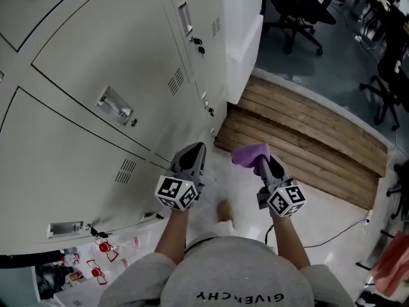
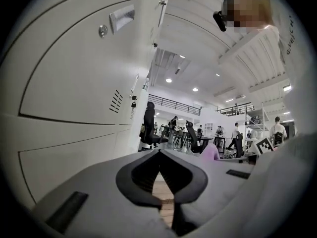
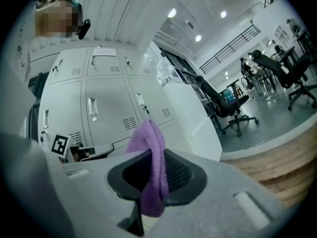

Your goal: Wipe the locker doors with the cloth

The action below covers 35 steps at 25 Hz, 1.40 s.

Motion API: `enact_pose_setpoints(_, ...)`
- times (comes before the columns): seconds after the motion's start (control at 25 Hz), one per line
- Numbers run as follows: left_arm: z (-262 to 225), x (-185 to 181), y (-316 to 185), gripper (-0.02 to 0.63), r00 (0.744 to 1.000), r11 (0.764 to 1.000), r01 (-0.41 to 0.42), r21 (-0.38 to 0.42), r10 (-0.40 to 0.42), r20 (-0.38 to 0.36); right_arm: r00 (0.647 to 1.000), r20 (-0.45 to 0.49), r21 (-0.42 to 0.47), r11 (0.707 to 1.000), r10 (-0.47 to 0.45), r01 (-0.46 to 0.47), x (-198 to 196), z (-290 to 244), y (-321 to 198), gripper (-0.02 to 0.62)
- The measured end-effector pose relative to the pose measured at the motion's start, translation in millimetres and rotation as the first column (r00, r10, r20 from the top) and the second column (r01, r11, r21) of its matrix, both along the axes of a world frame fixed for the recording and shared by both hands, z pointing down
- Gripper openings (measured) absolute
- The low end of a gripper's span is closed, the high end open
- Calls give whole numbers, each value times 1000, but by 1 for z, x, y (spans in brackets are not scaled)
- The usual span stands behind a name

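Observation:
Pale grey locker doors [image 1: 96,56] fill the left of the head view, each with a metal handle [image 1: 115,105] and vent slots. My left gripper [image 1: 194,148] is shut with nothing in it, held just off the lower lockers [image 2: 74,73]. A purple cloth [image 1: 250,153] sticks out of my right gripper [image 1: 261,163], which is shut on it, to the right of the left one and away from the doors. In the right gripper view the cloth [image 3: 151,157] hangs folded between the jaws, with the lockers [image 3: 104,103] behind it. In the left gripper view the cloth [image 2: 211,151] shows at the right.
A raised wooden platform [image 1: 307,133] lies ahead on the right, with office chairs [image 1: 300,11] beyond it. A white pillar [image 1: 244,37] ends the locker row. Keys hang from the locks [image 1: 199,47]. A cable [image 1: 339,232] runs over the floor; red-printed items [image 1: 105,248] sit low left.

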<state>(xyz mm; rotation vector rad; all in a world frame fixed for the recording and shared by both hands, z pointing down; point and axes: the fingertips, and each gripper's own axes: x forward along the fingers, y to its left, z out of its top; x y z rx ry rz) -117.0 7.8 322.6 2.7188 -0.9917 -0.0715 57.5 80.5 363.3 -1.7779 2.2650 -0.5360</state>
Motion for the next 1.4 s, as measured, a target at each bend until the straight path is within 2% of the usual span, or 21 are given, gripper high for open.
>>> enact_pose_setpoints(0.44, 25, 14, -61, -2, 1000, 1000, 11, -16, -11, 23, 998, 15, -5, 998, -67, 68, -9, 18, -92, 52)
enact_pose_setpoints(0.84, 48, 26, -101, -2, 993, 993, 113, -18, -113, 33, 987, 117, 45, 993, -109, 105, -26, 31, -183, 54)
enact_pose_setpoints(1.0, 53, 37, -123, -2, 989, 989, 146, -15, -146, 35, 975, 137, 67, 984, -173, 165, -39, 32, -231, 64)
enact_pose_setpoints(1.16, 48, 45, -147, -2, 975, 976, 219, -14, -218, 44, 957, 137, 80, 966, -256, 247, -55, 31, -275, 66)
enact_pose_setpoints(1.4, 54, 53, -169, -2, 958, 960, 280, -14, -279, 66, 931, 168, 111, 945, -323, 308, -66, 31, -328, 66)
